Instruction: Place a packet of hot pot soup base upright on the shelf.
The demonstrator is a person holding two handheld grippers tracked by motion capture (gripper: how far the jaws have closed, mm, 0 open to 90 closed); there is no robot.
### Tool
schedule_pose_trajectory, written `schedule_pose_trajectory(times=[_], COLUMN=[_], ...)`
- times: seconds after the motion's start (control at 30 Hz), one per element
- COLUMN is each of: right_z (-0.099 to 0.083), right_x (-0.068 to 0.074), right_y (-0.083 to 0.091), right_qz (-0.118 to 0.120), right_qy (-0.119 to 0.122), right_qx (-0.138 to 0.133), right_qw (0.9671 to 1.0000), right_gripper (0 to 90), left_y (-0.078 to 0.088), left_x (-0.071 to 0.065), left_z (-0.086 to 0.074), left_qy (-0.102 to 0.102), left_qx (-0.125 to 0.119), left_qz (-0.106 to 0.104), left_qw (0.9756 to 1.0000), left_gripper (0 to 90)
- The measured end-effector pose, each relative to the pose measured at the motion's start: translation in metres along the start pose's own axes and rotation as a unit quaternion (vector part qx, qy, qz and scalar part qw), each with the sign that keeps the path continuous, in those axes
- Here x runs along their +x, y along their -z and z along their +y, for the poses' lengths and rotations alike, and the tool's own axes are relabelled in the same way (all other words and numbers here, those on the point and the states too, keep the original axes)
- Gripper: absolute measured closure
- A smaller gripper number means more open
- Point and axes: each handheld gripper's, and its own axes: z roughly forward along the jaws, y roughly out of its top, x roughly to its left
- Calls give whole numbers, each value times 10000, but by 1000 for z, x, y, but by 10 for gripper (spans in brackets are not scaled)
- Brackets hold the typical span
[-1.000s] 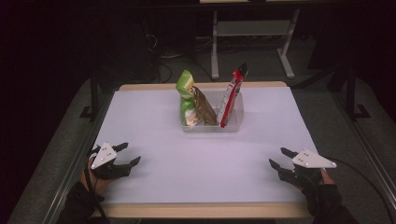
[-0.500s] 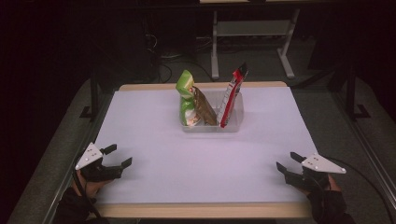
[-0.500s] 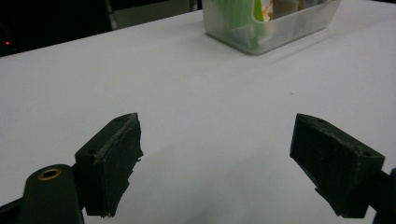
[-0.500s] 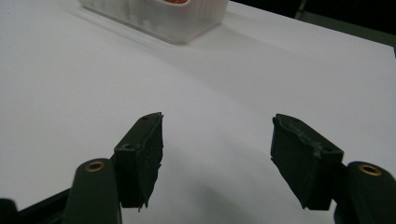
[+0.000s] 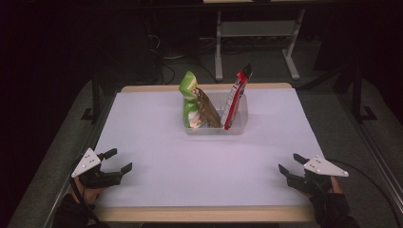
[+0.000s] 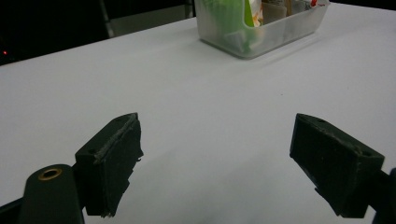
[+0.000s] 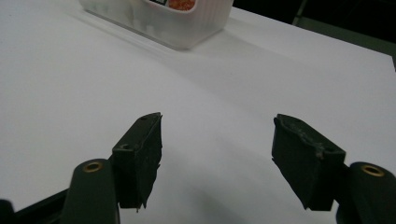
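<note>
A clear plastic bin (image 5: 237, 124) stands at the middle back of the white table (image 5: 190, 166). In it stand a green snack packet (image 5: 190, 90), a brown packet (image 5: 207, 109) and a red packet (image 5: 237, 95), all leaning. My left gripper (image 5: 121, 159) rests near the front left corner, open, its jaws just having been opening, with nothing between them (image 6: 215, 126). My right gripper (image 5: 288, 162) sits near the front right corner, also open after just opening, and bare table shows between its jaws (image 7: 215, 121). Both point toward the bin (image 6: 280, 32), far from it.
The table's wooden front edge (image 5: 199, 213) lies just below both hands. Behind the table stands a metal frame (image 5: 256, 33) with cables (image 5: 166, 61) on the dark floor. Grey floor strips run along both sides.
Both grippers' jaws stand wider apart than a second ago. The left gripper has slid slightly toward the table's left edge. The bin and packets have not moved.
</note>
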Motion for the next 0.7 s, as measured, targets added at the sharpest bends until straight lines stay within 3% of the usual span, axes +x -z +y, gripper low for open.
schedule_pose_trajectory(times=[0.7], right_z=[-1], right_x=[-2], right_y=[-3], right_qz=[87], right_qy=[-50], right_qx=[18], right_qw=[9999], right_gripper=[358], left_y=[-5], left_x=[0], left_z=[-1], left_qy=[-67], left_qx=[108], left_qz=[-27], left_qw=[9999], left_gripper=[168])
